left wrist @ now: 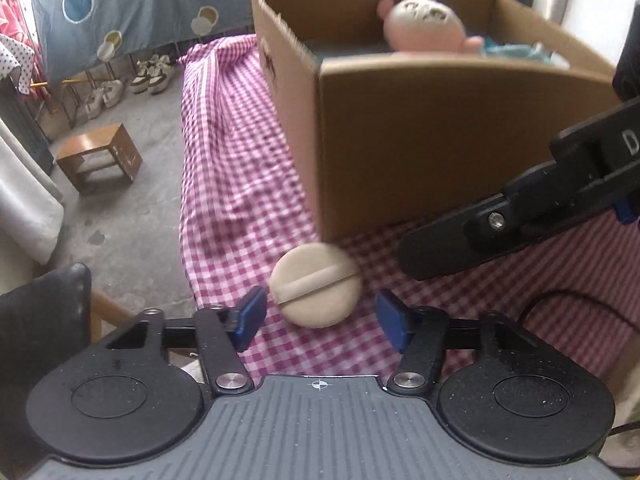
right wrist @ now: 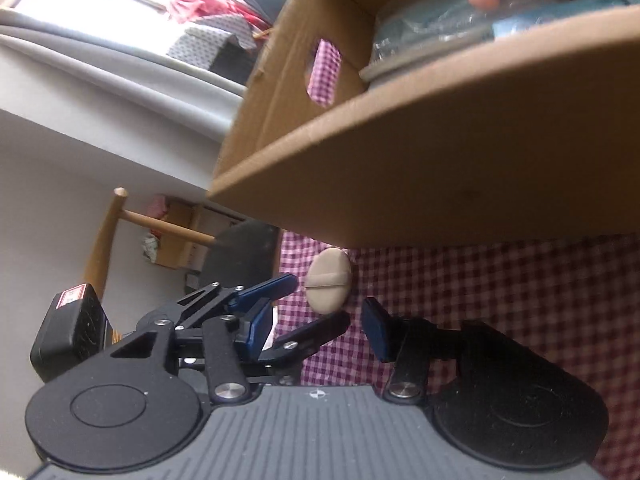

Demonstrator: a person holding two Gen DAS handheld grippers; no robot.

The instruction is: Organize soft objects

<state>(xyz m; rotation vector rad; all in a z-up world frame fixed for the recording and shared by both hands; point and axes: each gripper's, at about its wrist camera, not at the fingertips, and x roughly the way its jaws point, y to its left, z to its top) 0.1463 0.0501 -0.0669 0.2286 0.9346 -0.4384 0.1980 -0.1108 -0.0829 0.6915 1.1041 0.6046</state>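
Note:
A round beige puff [left wrist: 316, 284] with a band across it lies on the pink checked cloth [left wrist: 240, 184], just off the near corner of an open cardboard box [left wrist: 440, 140]. My left gripper [left wrist: 322, 320] is open; its blue pads flank the puff's near edge without pressing it. From the right, one black finger [left wrist: 440, 248] of my right gripper reaches toward the puff. In the right wrist view, the right gripper [right wrist: 316, 328] is open, behind the left gripper [right wrist: 318, 300] and the puff [right wrist: 329, 280]. In the box [right wrist: 440, 168] sit a pink plush toy [left wrist: 424, 24] and teal packets [left wrist: 516, 50].
The cloth's left edge drops to the floor close beside the puff. Down there stand a small wooden stool [left wrist: 100, 156] and several shoes [left wrist: 152, 74]. A black cable [left wrist: 560, 304] lies on the cloth at the right. A wooden chair frame [right wrist: 108, 240] stands beyond the table's end.

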